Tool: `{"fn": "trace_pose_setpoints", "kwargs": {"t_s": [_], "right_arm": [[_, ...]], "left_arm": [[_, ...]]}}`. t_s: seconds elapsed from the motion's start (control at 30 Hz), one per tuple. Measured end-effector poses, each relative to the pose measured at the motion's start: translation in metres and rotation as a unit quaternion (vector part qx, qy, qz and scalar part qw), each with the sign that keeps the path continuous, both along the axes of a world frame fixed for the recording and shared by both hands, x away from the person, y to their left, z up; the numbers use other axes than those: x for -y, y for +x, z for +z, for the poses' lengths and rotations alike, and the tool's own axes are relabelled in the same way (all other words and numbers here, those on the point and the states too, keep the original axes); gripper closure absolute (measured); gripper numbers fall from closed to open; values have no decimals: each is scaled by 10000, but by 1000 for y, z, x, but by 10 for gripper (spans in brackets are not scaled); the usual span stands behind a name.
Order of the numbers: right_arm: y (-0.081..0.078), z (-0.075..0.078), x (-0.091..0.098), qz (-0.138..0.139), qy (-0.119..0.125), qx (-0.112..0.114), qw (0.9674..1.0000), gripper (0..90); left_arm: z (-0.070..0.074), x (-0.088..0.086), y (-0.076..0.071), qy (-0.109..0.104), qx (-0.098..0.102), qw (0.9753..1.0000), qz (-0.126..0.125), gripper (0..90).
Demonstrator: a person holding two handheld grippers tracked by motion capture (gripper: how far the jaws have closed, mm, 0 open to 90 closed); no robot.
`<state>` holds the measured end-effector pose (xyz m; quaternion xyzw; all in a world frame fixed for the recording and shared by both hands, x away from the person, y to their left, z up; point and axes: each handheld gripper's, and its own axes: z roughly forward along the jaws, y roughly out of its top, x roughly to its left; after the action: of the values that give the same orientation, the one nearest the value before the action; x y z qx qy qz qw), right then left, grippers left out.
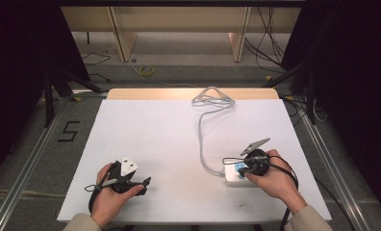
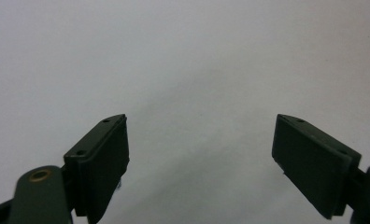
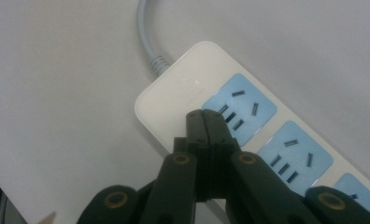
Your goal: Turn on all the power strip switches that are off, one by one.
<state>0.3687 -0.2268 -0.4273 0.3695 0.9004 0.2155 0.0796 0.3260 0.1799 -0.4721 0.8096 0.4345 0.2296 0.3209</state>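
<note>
A white power strip (image 1: 233, 177) (image 3: 183, 91) with light blue socket panels (image 3: 241, 107) lies near the table's front right. Its grey cable (image 1: 204, 125) (image 3: 146, 32) runs away to a loose coil at the far edge. My right gripper (image 1: 240, 169) (image 3: 204, 115) hovers just over the strip's cable end, jaws pressed together with nothing between them. At the front left, my left gripper (image 1: 146, 183) (image 2: 199, 149) rests low over bare white table, its jaws spread wide and empty.
The white table top (image 1: 155, 139) stretches between the two hands. A wooden strip (image 1: 150, 93) edges its far side. Cables and table legs lie on the floor beyond; a "5" mark (image 1: 69, 131) is on the floor at left.
</note>
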Motion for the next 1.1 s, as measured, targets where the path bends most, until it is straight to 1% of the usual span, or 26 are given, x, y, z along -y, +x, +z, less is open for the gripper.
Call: {"fn": "trace_pose_setpoints", "kwargs": {"t_s": [0.53,0.73,1.1], "right_arm": [[2,-4,-3,-19,-118,-89,9999,900],[3,-4,-3,-20,-124,-89,9999,900],[2,-6,-6,-48,-224,-81,9997,900]], "left_arm": [[0,-1,0,34,2,10000,-12,188],[-1,0,1,22,16,10000,-8,188],[-1,0,1,19,13,10000,-5,188]]}}
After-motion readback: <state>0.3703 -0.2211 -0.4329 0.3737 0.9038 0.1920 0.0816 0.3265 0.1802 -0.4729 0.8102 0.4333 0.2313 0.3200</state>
